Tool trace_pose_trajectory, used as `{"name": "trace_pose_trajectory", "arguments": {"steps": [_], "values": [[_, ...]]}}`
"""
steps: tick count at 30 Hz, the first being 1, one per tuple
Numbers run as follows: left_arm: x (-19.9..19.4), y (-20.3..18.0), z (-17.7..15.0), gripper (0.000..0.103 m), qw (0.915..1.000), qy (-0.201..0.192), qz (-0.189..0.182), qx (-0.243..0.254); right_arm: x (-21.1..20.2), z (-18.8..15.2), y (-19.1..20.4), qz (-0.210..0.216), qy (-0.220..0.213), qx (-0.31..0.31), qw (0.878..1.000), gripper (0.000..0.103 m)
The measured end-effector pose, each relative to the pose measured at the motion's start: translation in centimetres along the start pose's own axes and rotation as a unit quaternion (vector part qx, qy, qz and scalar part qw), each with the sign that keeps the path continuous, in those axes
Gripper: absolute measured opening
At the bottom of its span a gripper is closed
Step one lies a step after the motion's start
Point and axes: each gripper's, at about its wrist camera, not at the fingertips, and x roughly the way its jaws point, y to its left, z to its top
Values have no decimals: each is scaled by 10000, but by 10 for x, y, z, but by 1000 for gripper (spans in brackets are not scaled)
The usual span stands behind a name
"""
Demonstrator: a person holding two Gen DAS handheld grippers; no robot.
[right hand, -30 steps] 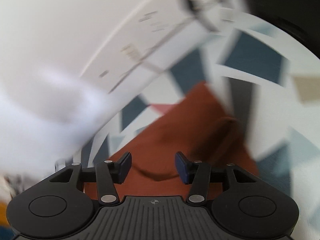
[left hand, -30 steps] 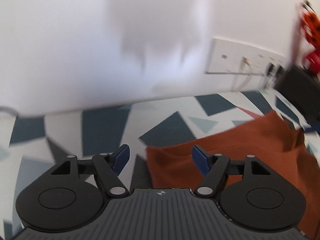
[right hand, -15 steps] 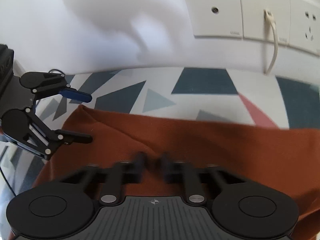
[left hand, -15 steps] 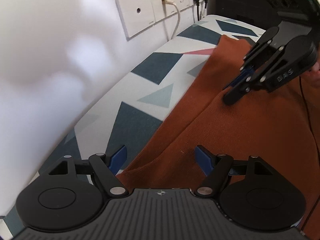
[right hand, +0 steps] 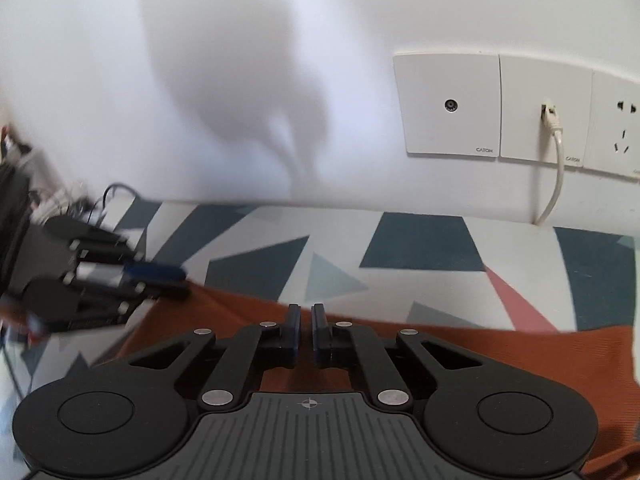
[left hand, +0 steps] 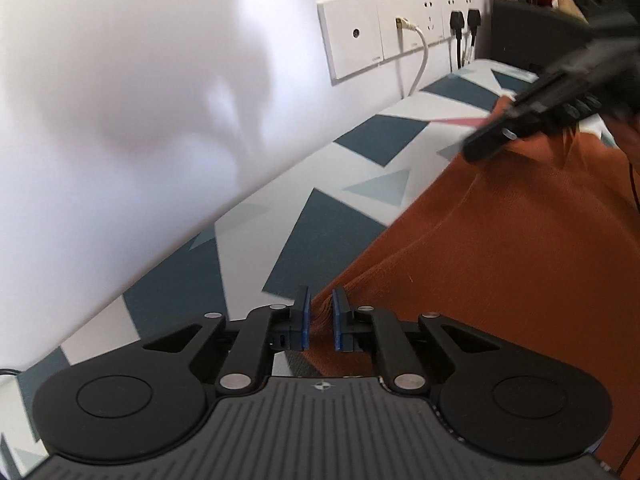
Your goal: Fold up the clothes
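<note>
A rust-orange knit garment (left hand: 500, 260) lies flat on a table cover with blue, grey and pink triangles (left hand: 340, 232). My left gripper (left hand: 320, 316) is shut on the garment's near corner, and cloth shows between the blue pads. In the right wrist view my right gripper (right hand: 306, 328) is shut on the garment's (right hand: 480, 356) far edge, next to the wall. Each gripper also shows blurred in the other's view: the right gripper (left hand: 516, 120) farther along the same edge, the left gripper (right hand: 160, 276) at the left corner.
A white wall runs close behind the cover's far edge (right hand: 420, 240). It carries socket plates (left hand: 360, 52) with a white cable (left hand: 420, 56) and black plugs (left hand: 464, 20). A black box (left hand: 520, 36) stands at the far end. Loose wires (right hand: 112, 192) lie at the left.
The left jaws, wide open half a second ago, have closed on the garment's corner. The right gripper swung in along the wall-side edge and closed on it.
</note>
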Motion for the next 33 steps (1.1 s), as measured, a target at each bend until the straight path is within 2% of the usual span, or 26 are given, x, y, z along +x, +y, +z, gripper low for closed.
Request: {"name": "trace_pose_trajectory", "arguments": {"steps": [4,6,8,10,13,16,17,20,22,24,25,27,30,33], "values": [[-3,0,-6,10,9999,-18,113,-90,23,5,3,-176,-71,24,9998,1],[-3,0,-7,10,9998,-49,88,-144,15,5,-3,-280,-189,281,9990,7],[-3,0,-9,10,9998,-52,108,-183,-4,3,-15,-350,-440,632,9964,19],[-4,0,-10,11,9996,-51,138,-255,-41,-6,-37,-537,-868,1078,9889,20],[-9,-2,-6,14,9979,-54,340,-547,-100,-30,-74,-1276,-1446,1605,9680,22],[-26,-7,0,14,9941,-360,235,-1001,-141,-61,-109,-1846,-1585,2234,9439,23],[-30,-12,3,14,9925,-356,157,-1155,-150,-72,-121,-1950,-1575,2469,9361,24],[-40,-32,7,16,9858,-298,-234,-1636,-157,-104,-143,-1868,-1425,3251,9160,26],[-40,-49,3,20,9797,-165,-543,-1920,-157,-125,-152,-1563,-1449,3776,9011,26],[-37,-66,-4,21,9753,58,-774,-2066,-151,-136,-153,-1477,-1491,3984,8929,26],[-35,-74,-7,21,9737,172,-860,-2103,-146,-137,-152,-1579,-1458,3933,8940,27],[-31,-87,-15,21,9741,309,-803,-2090,-134,-135,-151,-1840,-1364,3743,8986,27],[-34,-92,-24,22,9706,332,-738,-2267,-124,-128,-150,-2145,-1150,3443,9068,27],[-39,-90,-31,22,9667,309,-722,-2435,-114,-115,-141,-2146,-1087,2991,9234,30]]}}
